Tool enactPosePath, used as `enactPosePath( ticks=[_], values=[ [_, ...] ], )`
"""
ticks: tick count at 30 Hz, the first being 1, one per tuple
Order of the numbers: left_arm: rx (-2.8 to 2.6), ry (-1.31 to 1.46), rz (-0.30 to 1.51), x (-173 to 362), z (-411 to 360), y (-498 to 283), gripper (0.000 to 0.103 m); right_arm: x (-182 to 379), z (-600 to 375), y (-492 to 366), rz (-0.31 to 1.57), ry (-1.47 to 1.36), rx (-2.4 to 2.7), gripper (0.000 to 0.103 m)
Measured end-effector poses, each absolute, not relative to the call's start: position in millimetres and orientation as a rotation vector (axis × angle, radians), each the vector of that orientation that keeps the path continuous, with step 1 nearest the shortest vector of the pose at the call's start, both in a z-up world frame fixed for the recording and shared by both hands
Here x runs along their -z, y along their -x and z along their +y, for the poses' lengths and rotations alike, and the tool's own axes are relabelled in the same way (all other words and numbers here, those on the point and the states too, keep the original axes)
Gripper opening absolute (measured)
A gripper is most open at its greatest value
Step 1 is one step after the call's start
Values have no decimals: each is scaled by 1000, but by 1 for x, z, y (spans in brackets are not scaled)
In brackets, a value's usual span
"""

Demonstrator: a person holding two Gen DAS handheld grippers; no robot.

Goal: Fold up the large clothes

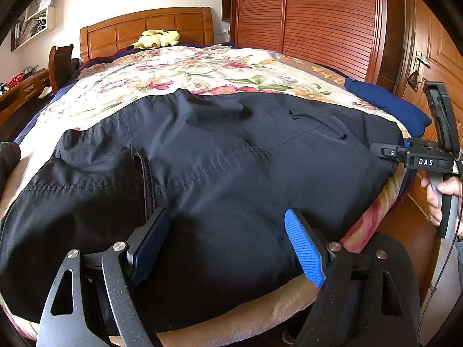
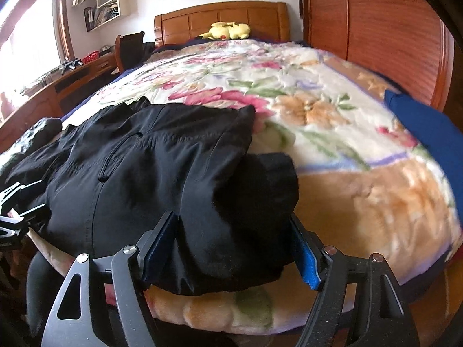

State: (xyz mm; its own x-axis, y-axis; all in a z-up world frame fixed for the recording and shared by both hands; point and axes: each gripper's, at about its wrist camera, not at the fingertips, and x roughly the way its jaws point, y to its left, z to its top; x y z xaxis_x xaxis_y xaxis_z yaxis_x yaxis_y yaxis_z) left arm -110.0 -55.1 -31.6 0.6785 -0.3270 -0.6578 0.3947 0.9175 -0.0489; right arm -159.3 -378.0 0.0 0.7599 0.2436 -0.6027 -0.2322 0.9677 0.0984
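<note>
A black garment [image 1: 231, 156] with a zip pocket lies spread on the near end of the bed. My left gripper [image 1: 227, 212] hovers over its near edge with the jaws wide apart; the cloth runs under and between the blue pads [image 1: 303, 245], unpinched. In the left wrist view my right gripper [image 1: 387, 151] sits at the garment's right edge, held by a hand [image 1: 439, 196]. In the right wrist view my right gripper [image 2: 231, 217] stands wide, with a bunched fold of the black garment [image 2: 162, 167] lying between the fingers; the pads do not squeeze it. My left gripper [image 2: 11, 211] shows at the left edge.
The bed carries a floral blanket [image 1: 202, 69] and has a wooden headboard [image 1: 150, 26] with a yellow plush toy [image 1: 157, 39]. A blue folded cloth [image 2: 419, 127] lies at the right bed edge. Wooden wardrobe doors [image 1: 312, 20] stand to the right; a desk [image 2: 75, 78] and chair are on the left.
</note>
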Motion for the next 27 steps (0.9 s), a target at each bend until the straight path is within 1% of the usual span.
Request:
enactPosePath(
  ticks=[3,4,6,7,9,11,13,18,23,27],
  values=[
    [407,-100,718,32,-55,110,82,2,-375,154,683,-19,-294,75],
    [408,-97,718,32,-55,110,82,1,-376,152,686,-21,-303,72],
    [413,-89,720,32,-54,110,82,0,-378,149,698,-36,-331,61],
    [416,-84,720,32,-54,109,82,-1,-379,148,701,-42,-341,57],
    [419,-79,720,33,-54,109,82,-6,-381,151,692,-32,-363,34],
    [421,-77,720,34,-54,109,82,-17,-378,156,661,3,-398,25],
    [425,-72,718,36,-52,109,82,-35,-375,161,611,61,-403,23],
    [419,-70,723,37,-52,108,82,-80,-362,173,521,99,-431,23],
    [413,-85,724,39,-52,109,82,-108,-338,182,456,152,-460,22],
    [420,-65,730,28,-44,114,82,-123,-323,191,411,186,-488,22]
  ],
)
